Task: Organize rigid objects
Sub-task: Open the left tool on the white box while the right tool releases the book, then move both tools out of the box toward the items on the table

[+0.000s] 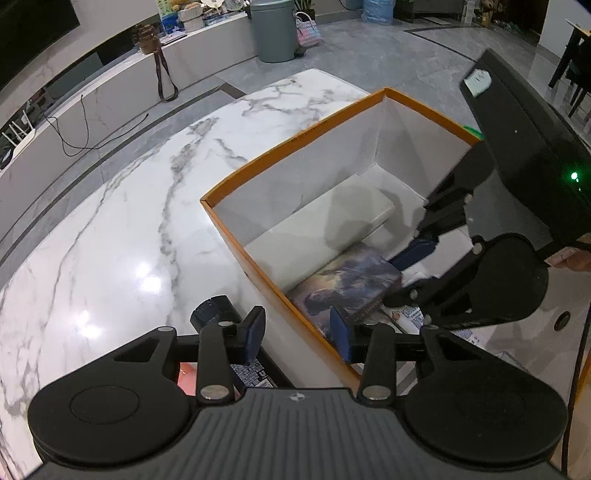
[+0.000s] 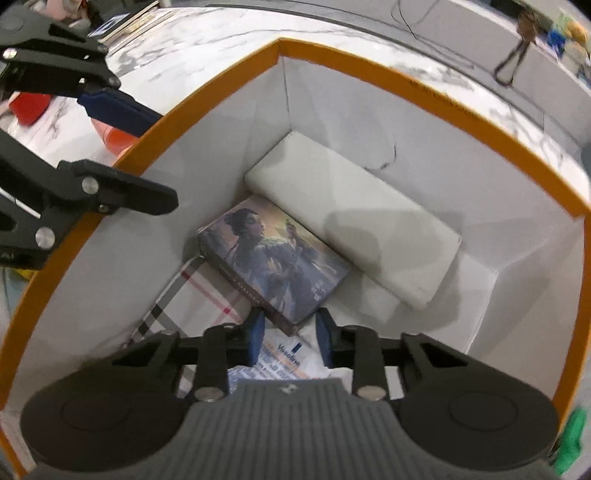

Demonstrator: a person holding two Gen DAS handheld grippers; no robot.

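An open cardboard box with an orange rim [image 2: 369, 74] stands on the marble table [image 1: 110, 240]. Inside lie a long white case [image 2: 351, 221], a picture box [image 2: 273, 258] printed with a painted figure, a plaid-patterned item [image 2: 207, 295] and a white Vaseline packet [image 2: 284, 354]. My right gripper [image 2: 290, 328] reaches down into the box, shut on the picture box's near corner. In the left wrist view it [image 1: 404, 273] comes in from the right. My left gripper [image 1: 297, 332] stands open astride the box's near wall [image 1: 291, 317], one finger outside, one inside.
Under my left gripper, outside the box, lie a dark cylinder [image 1: 214, 310], a pink thing [image 1: 188, 373] and a printed packet [image 1: 251, 369]. Red [image 2: 26, 107] and orange [image 2: 118, 140] items sit beside the box. A grey bin [image 1: 273, 29] stands on the floor beyond.
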